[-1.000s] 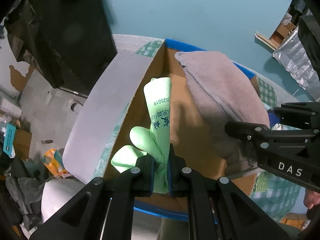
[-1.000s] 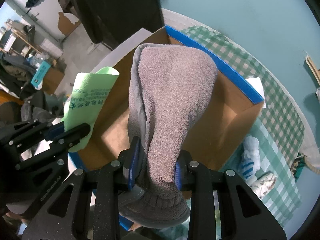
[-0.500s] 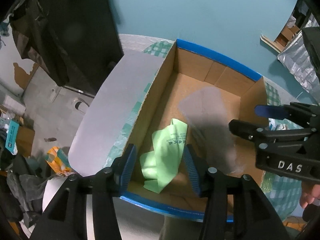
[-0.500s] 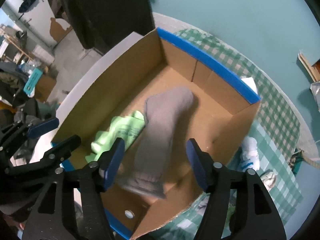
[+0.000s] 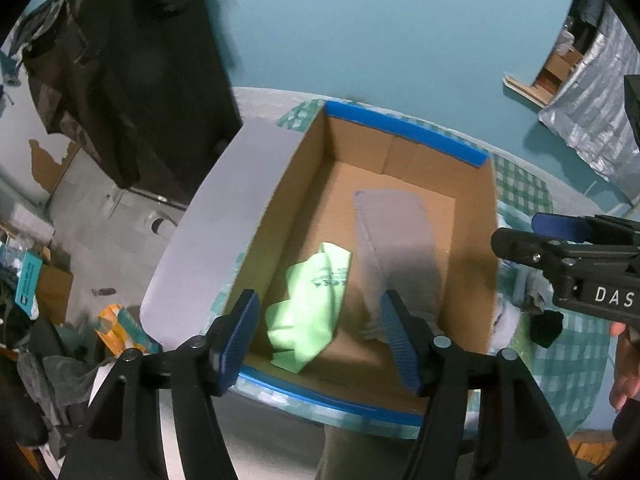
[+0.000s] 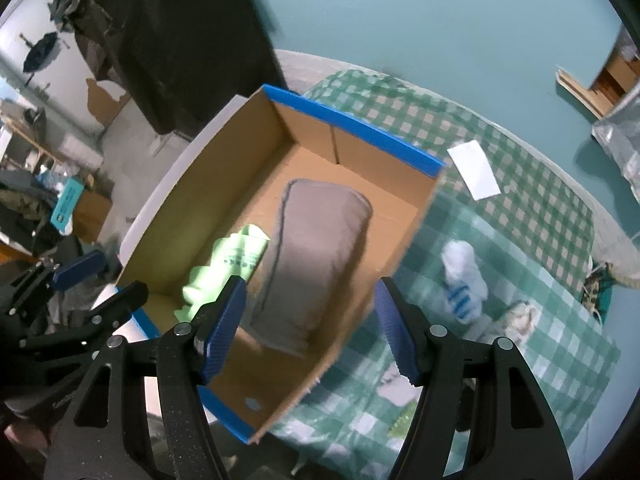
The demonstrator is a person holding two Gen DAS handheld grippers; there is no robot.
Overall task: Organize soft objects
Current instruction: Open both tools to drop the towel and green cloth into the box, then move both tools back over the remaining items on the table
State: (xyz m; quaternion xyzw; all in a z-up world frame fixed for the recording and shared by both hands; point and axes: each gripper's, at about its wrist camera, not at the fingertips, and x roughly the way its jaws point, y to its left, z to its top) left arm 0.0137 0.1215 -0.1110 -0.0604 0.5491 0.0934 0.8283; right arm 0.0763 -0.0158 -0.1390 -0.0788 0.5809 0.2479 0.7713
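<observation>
A cardboard box [image 5: 472, 240] with blue-taped edges stands on a green checked tablecloth [image 6: 520, 208]. A light green glove [image 5: 308, 304] and a grey sock [image 5: 400, 240] lie side by side on its floor. They also show in the right wrist view, the glove [image 6: 236, 256] left of the sock [image 6: 316, 256]. My left gripper [image 5: 322, 338] is open and empty above the box's near edge. My right gripper [image 6: 310, 324] is open and empty above the box's near right wall [image 6: 384, 272].
A white sock with blue stripes [image 6: 462, 276] and other small soft items [image 6: 516, 316] lie on the cloth right of the box. A white paper slip [image 6: 474, 170] lies farther back. A grey flap [image 5: 224, 220] hangs off the box's left side. Dark clothing hangs at the back left.
Both grippers opened and dropped their loads: the green glove and the grey sock fell into the box and now lie flat. Both grippers have lifted away and opened wider.
</observation>
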